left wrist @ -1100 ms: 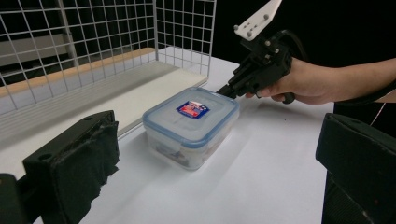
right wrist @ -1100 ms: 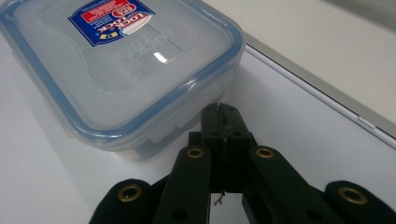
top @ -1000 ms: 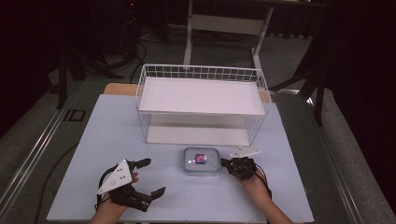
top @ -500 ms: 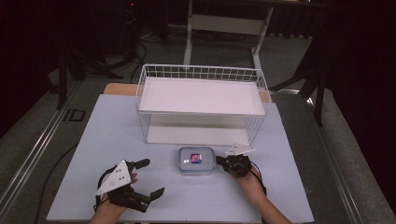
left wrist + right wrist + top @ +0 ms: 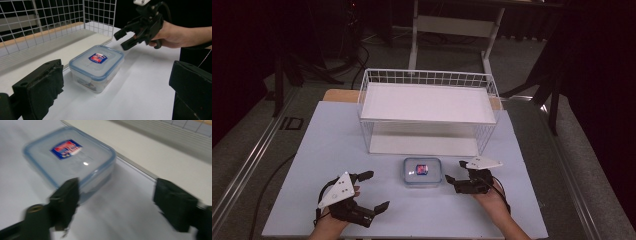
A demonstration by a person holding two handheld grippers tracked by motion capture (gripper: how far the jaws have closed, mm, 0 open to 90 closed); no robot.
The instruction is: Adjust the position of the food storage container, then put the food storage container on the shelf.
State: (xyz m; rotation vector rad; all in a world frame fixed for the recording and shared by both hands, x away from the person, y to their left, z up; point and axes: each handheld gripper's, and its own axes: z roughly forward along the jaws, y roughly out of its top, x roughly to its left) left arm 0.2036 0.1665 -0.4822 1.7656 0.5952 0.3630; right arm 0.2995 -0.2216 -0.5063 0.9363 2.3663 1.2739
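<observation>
A clear plastic box with a blue-rimmed lid and a red and blue label [image 5: 422, 172] [image 5: 96, 66] [image 5: 70, 160] lies on the white table, just in front of the wire basket. My right gripper [image 5: 454, 171] [image 5: 121, 40] [image 5: 117, 188] hovers close to the box's right side. Its jaws have just been opening and now stand open, with bare table between them. The box edge sits beside one jaw, apart from it. My left gripper [image 5: 374, 190] [image 5: 117, 72] rests open at the front left and points toward the box, with nothing in it.
A white wire basket [image 5: 427, 77] [image 5: 50, 20] with a white shelf board stands at the middle back of the table [image 5: 337, 145]. Dark floor, cables and stand legs surround the table. Bare table surface lies left and right of the box.
The right gripper's jaws went from shut to open, and the hand drew back slightly to the right of the box. The box shifted a little left earlier. The left gripper stayed put.
</observation>
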